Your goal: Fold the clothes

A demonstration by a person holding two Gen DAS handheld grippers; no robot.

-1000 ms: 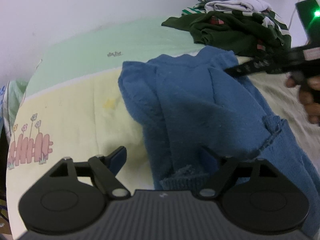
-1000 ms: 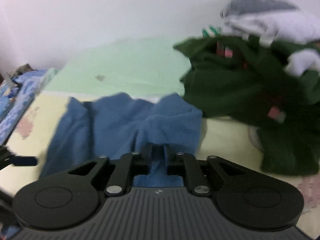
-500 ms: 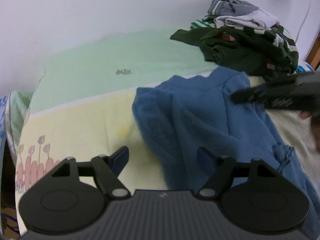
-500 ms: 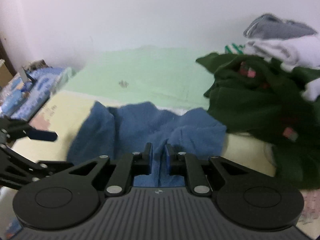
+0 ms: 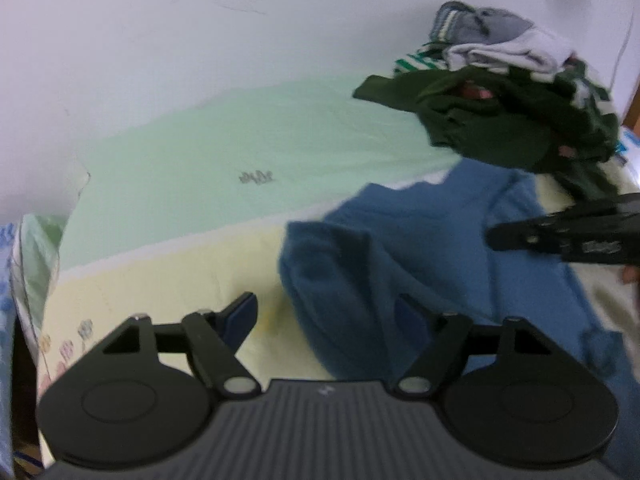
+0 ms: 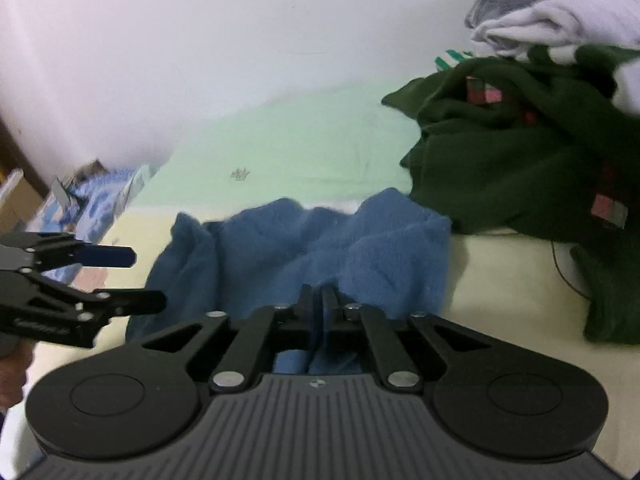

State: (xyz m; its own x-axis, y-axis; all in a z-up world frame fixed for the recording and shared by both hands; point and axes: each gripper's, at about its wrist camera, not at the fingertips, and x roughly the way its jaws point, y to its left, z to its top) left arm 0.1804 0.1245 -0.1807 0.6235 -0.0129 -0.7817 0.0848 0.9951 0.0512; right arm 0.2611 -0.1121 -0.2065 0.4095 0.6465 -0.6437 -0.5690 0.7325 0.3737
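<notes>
Fold step: gather the blue garment, crumpled on the bed.

Bring your left gripper onto the garment's left edge and close only once cloth sits between the pads; its jaws stand wide apart, holding nothing. Keep your right gripper steady: its jaws are pressed together, pinching a fold of the near edge. Lift both evenly, clear of the green pile.
</notes>
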